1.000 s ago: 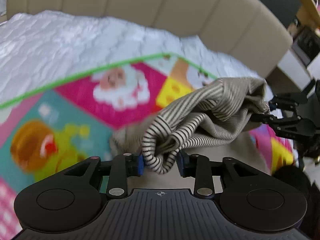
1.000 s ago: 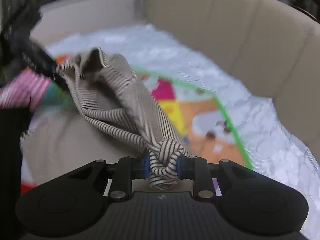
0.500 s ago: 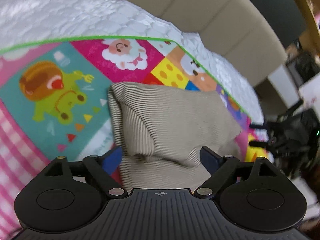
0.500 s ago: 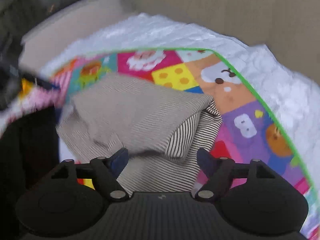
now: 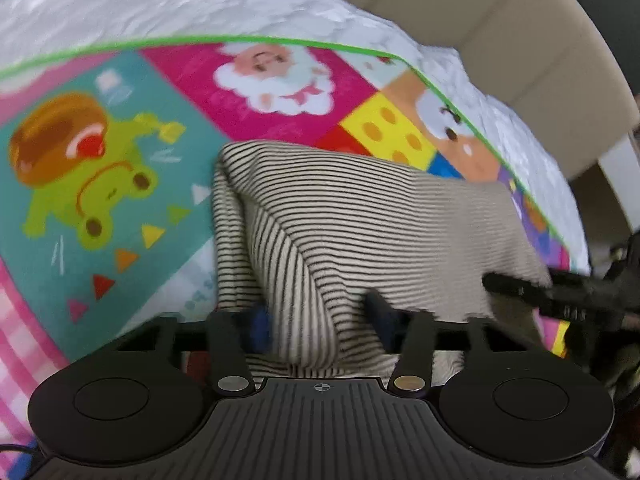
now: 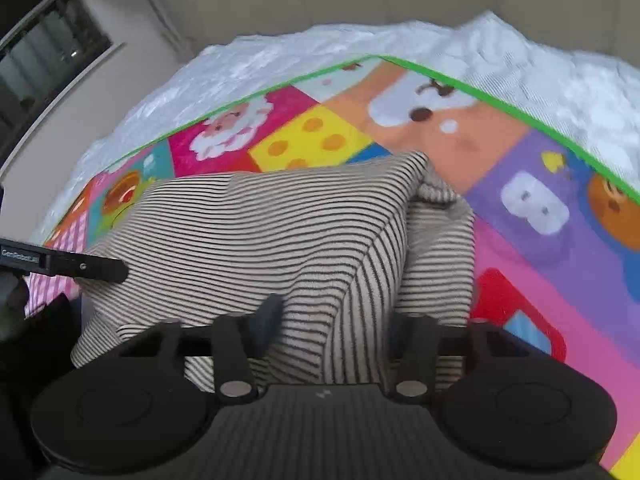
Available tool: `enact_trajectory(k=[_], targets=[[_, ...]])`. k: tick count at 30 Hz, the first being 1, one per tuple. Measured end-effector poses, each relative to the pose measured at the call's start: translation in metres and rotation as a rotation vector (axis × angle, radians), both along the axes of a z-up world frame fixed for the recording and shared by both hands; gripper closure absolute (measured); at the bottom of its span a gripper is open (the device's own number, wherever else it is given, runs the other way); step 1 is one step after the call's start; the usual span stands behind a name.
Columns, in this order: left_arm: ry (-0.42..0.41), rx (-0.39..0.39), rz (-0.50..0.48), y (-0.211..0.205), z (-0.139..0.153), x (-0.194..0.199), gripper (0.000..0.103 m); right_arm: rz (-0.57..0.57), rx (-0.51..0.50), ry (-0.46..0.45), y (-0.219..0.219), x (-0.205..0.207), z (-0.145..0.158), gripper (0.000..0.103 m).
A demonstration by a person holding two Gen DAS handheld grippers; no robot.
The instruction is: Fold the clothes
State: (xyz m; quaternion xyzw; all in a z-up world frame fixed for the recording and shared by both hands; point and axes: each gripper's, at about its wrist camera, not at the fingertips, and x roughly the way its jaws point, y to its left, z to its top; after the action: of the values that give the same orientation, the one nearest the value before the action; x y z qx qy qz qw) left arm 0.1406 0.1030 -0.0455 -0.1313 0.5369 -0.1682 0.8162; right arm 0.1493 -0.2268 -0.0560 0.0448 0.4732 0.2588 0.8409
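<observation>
Grippers left (image 5: 318,322) and right (image 6: 332,322), half-open, each straddle a striped garment (image 5: 360,232) fold.

Home bedroom, by the look of it. White quilted bedspread (image 5: 168,4) covers a wide soft surface, w/ a beige padded headboard (image 5: 516,36) curving behind it, panels stitched vertically. On top lies a kids' play mat (image 6: 532,216), green-edged, bright squares w/ cartoon animals: frog, sheep, bear. Striped garment (image 6: 280,236) lies on the mat, i.e. laundry on a bed. Far left in right wrist view: dark window w/ railing (image 6: 36,52) and plain wall, domestic rather than lab or shop.
</observation>
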Motion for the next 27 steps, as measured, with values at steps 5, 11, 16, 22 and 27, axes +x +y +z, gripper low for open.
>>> enact_trajectory(k=[5,11,16,22,27], targets=[[-0.052,-0.062,-0.047,0.001,0.041,-0.015,0.074,0.054,0.046,-0.064,-0.008,-0.018,0.048,0.078],[-0.028,0.012,-0.116,-0.005,0.044,-0.041,0.074,0.080,0.014,-0.049,-0.026,-0.045,0.056,0.078],[0.119,0.116,-0.044,-0.009,-0.007,-0.038,0.059,0.012,-0.080,0.067,-0.017,-0.035,0.014,0.066],[0.078,0.092,0.016,-0.001,0.025,-0.043,0.025,0.025,-0.120,-0.060,-0.025,-0.031,0.047,0.017],[0.151,-0.090,0.069,-0.003,0.036,-0.057,0.014,-0.008,-0.083,-0.144,-0.036,-0.017,0.072,0.007]])
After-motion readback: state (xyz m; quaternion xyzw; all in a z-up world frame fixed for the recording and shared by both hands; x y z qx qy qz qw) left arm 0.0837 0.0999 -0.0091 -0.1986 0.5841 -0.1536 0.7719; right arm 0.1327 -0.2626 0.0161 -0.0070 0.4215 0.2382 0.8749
